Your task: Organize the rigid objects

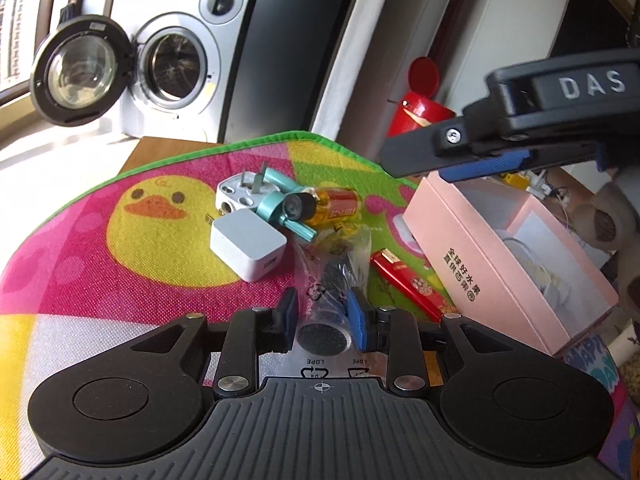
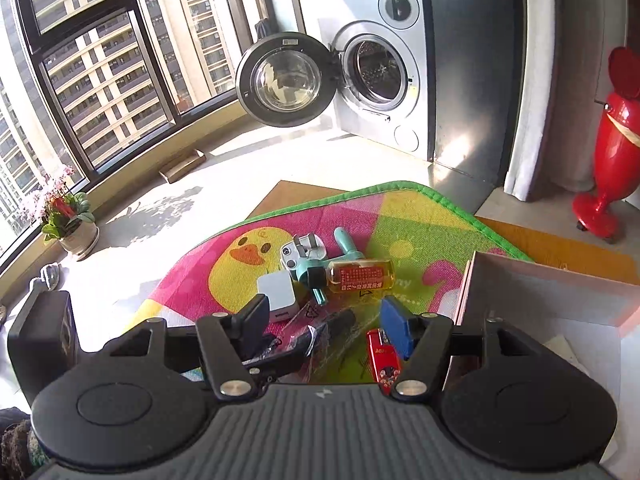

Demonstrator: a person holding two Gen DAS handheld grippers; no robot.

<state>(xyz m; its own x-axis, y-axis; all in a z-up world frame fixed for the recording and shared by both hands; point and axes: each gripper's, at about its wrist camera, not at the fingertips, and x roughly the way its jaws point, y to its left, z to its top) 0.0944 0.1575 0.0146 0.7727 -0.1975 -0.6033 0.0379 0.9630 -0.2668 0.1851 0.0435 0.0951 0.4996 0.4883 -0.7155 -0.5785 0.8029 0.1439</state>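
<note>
Bagged item (image 1: 334, 300): dark cylinder in clear plastic, printed "LDPE"; clamped between left gripper (image 1: 323, 320) fingers, on duck mat (image 1: 80, 240).
Red lighter (image 1: 408, 284): just right of the bag.
White charger (image 1: 248, 244): left of the bag.
Pink box (image 1: 472, 264): right of the lighter; Chinese print.
Right gripper (image 2: 324, 328): jaws apart above the bag; "DAS" is read on its body.

red lighter (image 1: 408, 285), pink box (image 1: 480, 256), yellow-duck mat (image 1: 80, 240).

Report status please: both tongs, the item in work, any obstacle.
Left tongs shut on bagged black cylinder. Right tongs open above red lighter, empty. Pink box waits alongside; loose bag plastic beside the lighter.
</note>
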